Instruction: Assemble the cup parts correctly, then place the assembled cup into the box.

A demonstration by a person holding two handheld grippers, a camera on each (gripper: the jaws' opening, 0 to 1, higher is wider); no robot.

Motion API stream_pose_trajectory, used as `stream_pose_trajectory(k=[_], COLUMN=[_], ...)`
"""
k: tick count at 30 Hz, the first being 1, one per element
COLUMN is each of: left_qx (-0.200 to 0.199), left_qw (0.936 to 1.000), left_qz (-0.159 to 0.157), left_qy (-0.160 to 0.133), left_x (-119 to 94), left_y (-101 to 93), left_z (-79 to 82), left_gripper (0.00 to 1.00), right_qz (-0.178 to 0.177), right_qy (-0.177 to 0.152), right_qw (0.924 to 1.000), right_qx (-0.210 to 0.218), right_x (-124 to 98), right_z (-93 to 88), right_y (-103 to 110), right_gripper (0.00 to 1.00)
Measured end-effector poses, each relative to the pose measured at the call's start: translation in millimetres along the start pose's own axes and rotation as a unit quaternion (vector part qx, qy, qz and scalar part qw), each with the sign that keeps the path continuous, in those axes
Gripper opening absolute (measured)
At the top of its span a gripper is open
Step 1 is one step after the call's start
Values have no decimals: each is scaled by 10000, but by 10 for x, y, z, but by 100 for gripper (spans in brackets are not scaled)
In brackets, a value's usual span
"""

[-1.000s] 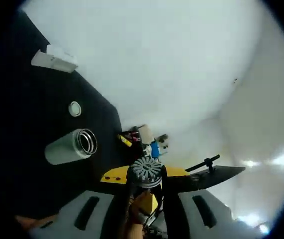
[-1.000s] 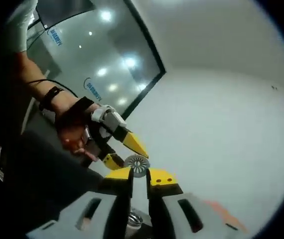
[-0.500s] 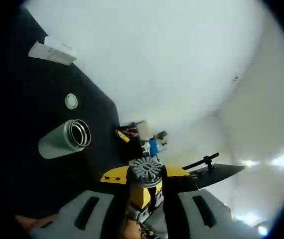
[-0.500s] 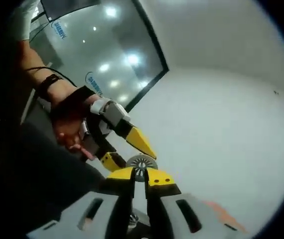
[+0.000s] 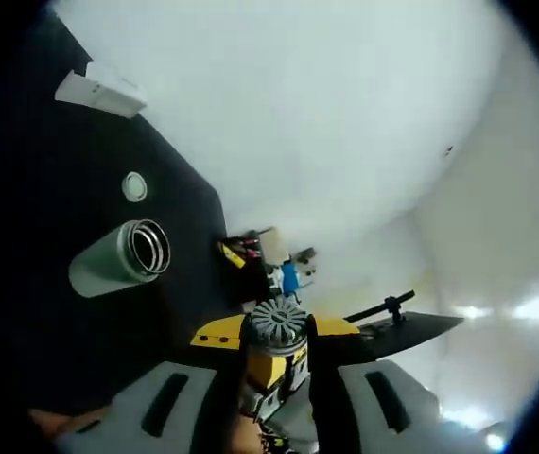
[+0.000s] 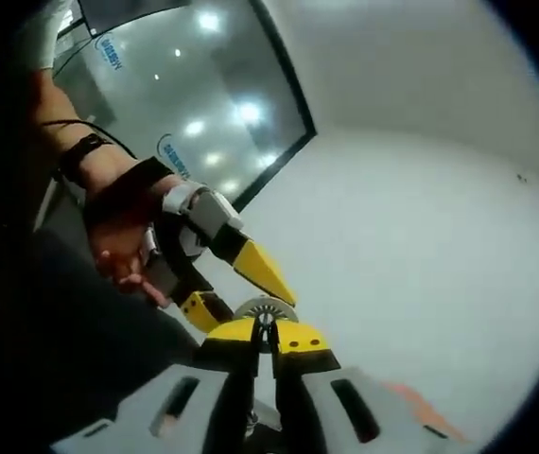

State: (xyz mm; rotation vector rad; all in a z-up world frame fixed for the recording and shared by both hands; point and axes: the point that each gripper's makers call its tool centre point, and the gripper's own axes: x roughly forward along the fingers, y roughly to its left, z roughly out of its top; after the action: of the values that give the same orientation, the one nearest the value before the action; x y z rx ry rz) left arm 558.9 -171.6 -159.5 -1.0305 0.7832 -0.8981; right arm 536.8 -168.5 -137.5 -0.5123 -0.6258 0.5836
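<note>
A grey ribbed round cup part (image 5: 279, 324) sits between the yellow tips of my left gripper (image 5: 277, 331), which is shut across it. The same ribbed part (image 6: 266, 310) touches the tips of my right gripper (image 6: 265, 338), whose jaws are pressed nearly together on its edge. The left gripper (image 6: 251, 288) comes in from the left, held by a hand (image 6: 123, 236), with a yellow jaw on each side of the part. A steel cup body (image 5: 118, 260) lies on its side on the black table (image 5: 52, 189), its mouth facing me. A small white disc (image 5: 134, 186) lies beyond it.
A white box (image 5: 99, 90) stands at the far edge of the black table. Small clutter (image 5: 265, 260) sits at the table's corner near a white wall. A dark glass wall (image 6: 184, 95) with reflected lights lies behind the hand.
My right gripper's jaws have narrowed and come up to the ribbed part held in the left gripper. The left view has shifted slightly; the cup on the table has not moved.
</note>
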Motion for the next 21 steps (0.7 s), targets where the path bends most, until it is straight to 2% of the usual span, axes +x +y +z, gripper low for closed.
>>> stream_pose_trajectory(k=[6, 16, 21], left_qx=[-3, -36, 209], left_qw=[10000, 10000, 9997], left_qz=[-27, -54, -71], left_qy=[33, -6, -63], left_x=[11, 19, 6], left_y=[-22, 1, -29], left_z=[-16, 60, 62], left_gripper=[20, 20, 22], right_qz=[-38, 6, 121], right_qy=[-5, 68, 192], right_qw=[10000, 10000, 9997], right_qx=[-18, 14, 107], right_x=[13, 31, 40], right_z=[-6, -20, -30], right_y=[-32, -26, -38], right_gripper=[2, 1, 1])
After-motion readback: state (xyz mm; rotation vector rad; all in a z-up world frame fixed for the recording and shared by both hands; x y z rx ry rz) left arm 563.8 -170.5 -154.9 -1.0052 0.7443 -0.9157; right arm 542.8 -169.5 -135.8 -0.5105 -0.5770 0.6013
